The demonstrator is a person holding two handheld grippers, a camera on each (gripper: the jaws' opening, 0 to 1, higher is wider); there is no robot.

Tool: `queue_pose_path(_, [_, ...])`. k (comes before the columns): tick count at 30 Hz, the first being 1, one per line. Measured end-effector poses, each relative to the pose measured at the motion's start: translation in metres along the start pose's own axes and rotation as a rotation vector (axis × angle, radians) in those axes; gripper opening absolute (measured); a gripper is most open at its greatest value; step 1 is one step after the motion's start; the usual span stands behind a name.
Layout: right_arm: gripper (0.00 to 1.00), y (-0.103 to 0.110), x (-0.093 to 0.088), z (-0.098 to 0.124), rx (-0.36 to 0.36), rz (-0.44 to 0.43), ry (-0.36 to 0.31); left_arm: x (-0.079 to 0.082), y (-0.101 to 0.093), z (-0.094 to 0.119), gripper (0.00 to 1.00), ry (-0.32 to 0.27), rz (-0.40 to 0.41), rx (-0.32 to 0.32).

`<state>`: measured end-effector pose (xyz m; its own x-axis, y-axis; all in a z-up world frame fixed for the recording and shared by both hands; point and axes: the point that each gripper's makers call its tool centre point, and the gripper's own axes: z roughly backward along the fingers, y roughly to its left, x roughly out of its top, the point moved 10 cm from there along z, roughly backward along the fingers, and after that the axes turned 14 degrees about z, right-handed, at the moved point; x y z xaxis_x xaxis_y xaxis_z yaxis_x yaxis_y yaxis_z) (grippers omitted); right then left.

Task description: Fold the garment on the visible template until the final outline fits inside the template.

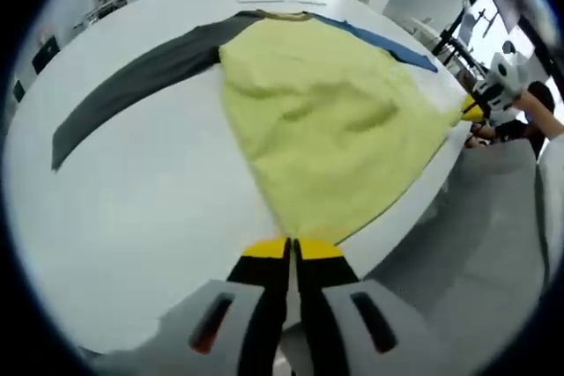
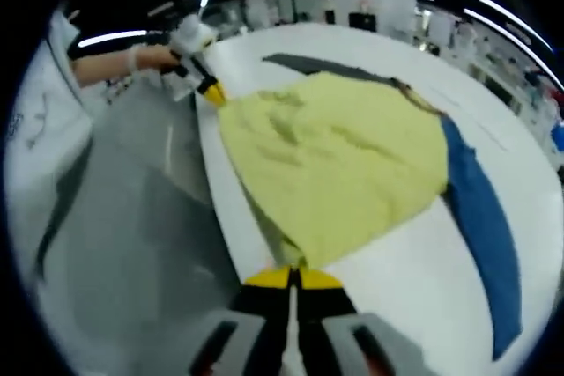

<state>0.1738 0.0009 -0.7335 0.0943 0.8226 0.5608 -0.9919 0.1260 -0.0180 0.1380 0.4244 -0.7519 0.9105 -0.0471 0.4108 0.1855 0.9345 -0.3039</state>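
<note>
A long-sleeved garment lies flat on the white table (image 1: 132,217), its yellow body (image 1: 326,121) spread wide, with a dark grey sleeve (image 1: 132,85) stretched out to one side and a blue sleeve (image 1: 388,44) to the other. My left gripper (image 1: 291,248) is shut on one corner of the yellow hem at the table's edge. In the same view my right gripper (image 1: 467,110) pinches the other hem corner. In the right gripper view my right gripper (image 2: 291,275) is shut on the hem of the yellow body (image 2: 335,165), and the left gripper (image 2: 214,94) holds the far corner. The blue sleeve (image 2: 480,209) runs along the right.
The table's edge (image 2: 220,217) runs just beside both hem corners, with grey floor (image 2: 132,244) below it. A person's gloved hand (image 2: 150,57) and white clothing (image 2: 44,112) stand beside the table. Benches and equipment line the room behind the table.
</note>
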Motion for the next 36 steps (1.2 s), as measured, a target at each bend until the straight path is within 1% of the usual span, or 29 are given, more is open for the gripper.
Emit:
queue_pose_path(3, [0.00, 0.006, -0.003, -0.005, 0.022, 0.022, 0.018, -0.004, 0.004, 0.004, 0.00, 0.010, -0.009, 0.002])
queue_pose_path(6, [0.00, 0.010, -0.006, -0.009, 0.045, 0.040, 0.037, -0.004, 0.009, 0.007, 0.00, 0.008, 0.003, 0.005])
queue_pose_path(8, [0.00, 0.012, -0.006, -0.009, 0.069, 0.030, 0.024, -0.005, 0.010, 0.007, 0.00, 0.003, 0.005, 0.005])
queue_pose_path(11, [0.00, 0.013, -0.006, -0.009, 0.079, 0.013, 0.010, -0.004, 0.013, 0.007, 0.00, 0.004, 0.002, 0.013])
queue_pose_path(14, [0.08, 0.012, -0.006, -0.005, 0.077, -0.020, -0.020, -0.004, 0.012, 0.006, 0.00, 0.007, 0.001, 0.013])
queue_pose_path(15, [0.11, 0.010, -0.006, -0.004, 0.060, -0.035, -0.037, -0.005, 0.012, 0.005, 0.00, 0.007, 0.003, 0.015])
queue_pose_path(16, [0.12, 0.008, -0.006, -0.003, 0.046, -0.050, -0.038, -0.006, 0.011, 0.004, 0.00, 0.009, -0.001, 0.018])
queue_pose_path(17, [0.15, 0.008, -0.005, -0.001, 0.049, -0.068, -0.063, -0.006, 0.011, 0.003, 0.00, 0.009, -0.006, 0.019])
queue_pose_path(18, [0.20, 0.007, -0.004, 0.000, 0.035, -0.096, -0.089, -0.006, 0.012, 0.003, 0.00, 0.009, -0.009, 0.021])
queue_pose_path(19, [0.24, 0.005, -0.004, 0.000, 0.017, -0.124, -0.100, -0.006, 0.012, 0.003, 0.00, 0.009, -0.010, 0.022])
queue_pose_path(20, [0.26, 0.003, -0.004, 0.001, 0.004, -0.124, -0.097, -0.006, 0.013, 0.002, 0.00, 0.009, -0.008, 0.022])
queue_pose_path(21, [0.25, -0.001, -0.006, 0.001, -0.027, -0.130, -0.090, -0.006, 0.013, 0.002, 0.00, 0.008, -0.003, 0.022])
queue_pose_path(22, [0.21, -0.004, -0.009, 0.001, -0.055, -0.142, -0.067, -0.006, 0.013, 0.003, 0.00, 0.007, 0.001, 0.022])
queue_pose_path(23, [0.15, -0.006, -0.013, 0.001, -0.073, -0.160, -0.032, -0.006, 0.013, 0.003, 0.00, 0.006, 0.002, 0.022])
queue_pose_path(24, [0.08, -0.007, -0.015, -0.001, -0.062, -0.151, -0.046, -0.006, 0.013, 0.003, 0.00, 0.005, 0.004, 0.023])
queue_pose_path(25, [0.07, -0.008, -0.017, -0.003, -0.068, -0.177, -0.042, -0.006, 0.014, 0.002, 0.00, 0.005, 0.006, 0.023])
queue_pose_path(26, [0.08, -0.007, -0.020, -0.005, -0.054, -0.237, -0.049, -0.006, 0.013, 0.002, 0.00, 0.004, 0.006, 0.023])
queue_pose_path(27, [0.10, -0.006, -0.021, -0.007, -0.040, -0.251, -0.060, -0.005, 0.014, 0.002, 0.00, 0.004, 0.006, 0.023])
queue_pose_path(28, [0.11, -0.007, -0.022, -0.009, -0.046, -0.266, -0.057, -0.005, 0.015, 0.001, 0.00, 0.003, 0.006, 0.023])
queue_pose_path(32, [0.03, -0.007, -0.024, -0.018, -0.070, -0.254, -0.019, -0.006, 0.017, 0.001, 0.00, 0.002, 0.014, 0.023])
queue_pose_path(35, [0.04, -0.006, -0.022, -0.024, -0.065, -0.275, -0.030, -0.005, 0.016, 0.001, 0.00, 0.005, 0.007, 0.023])
queue_pose_path(36, [0.03, -0.005, -0.021, -0.026, -0.066, -0.275, -0.022, -0.005, 0.016, 0.001, 0.00, 0.006, 0.005, 0.023])
